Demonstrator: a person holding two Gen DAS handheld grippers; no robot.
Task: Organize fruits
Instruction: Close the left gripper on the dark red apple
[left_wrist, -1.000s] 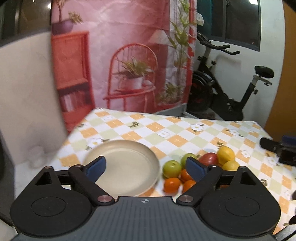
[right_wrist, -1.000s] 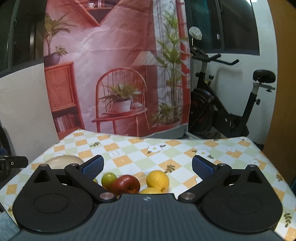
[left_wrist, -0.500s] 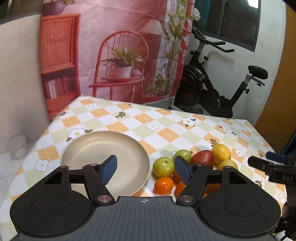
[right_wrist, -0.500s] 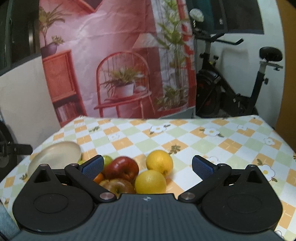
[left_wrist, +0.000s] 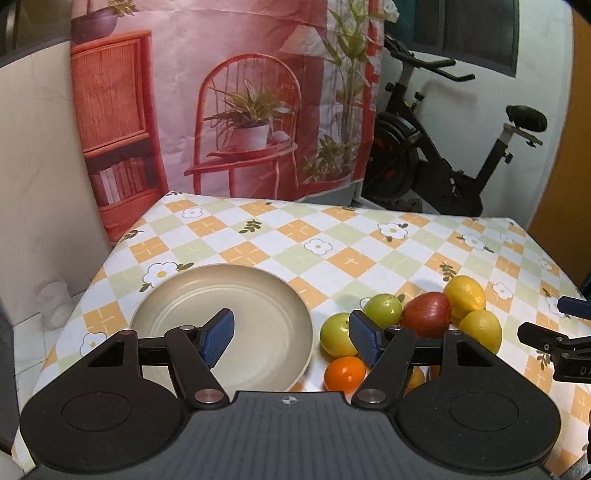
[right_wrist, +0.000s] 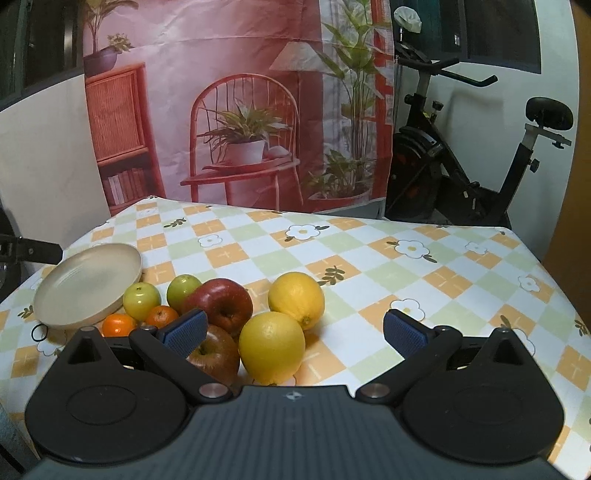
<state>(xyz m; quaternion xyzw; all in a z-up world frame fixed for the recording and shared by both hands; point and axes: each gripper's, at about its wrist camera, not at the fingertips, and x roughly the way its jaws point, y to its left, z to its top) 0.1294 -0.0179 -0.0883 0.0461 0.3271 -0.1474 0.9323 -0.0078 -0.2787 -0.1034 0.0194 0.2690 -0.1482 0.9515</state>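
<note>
Currently both grippers' fingers are standing apart, holding nothing; right gripper (right_wrist: 291, 330) should be centring on 1 round yellow orange (right_wrist: 272, 346), bound for the empty beige plate (right_wrist: 55, 317).

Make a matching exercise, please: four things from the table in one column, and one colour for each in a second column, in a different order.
Things:
1. plate
2. the fruit nearest the right gripper, between its fingers
3. the two small fruits beside the plate
4. the pads of the left gripper

Colours:
A. green
B. blue
C. beige
D. yellow

Pairs: 1-C, 2-D, 3-A, 4-B
</note>
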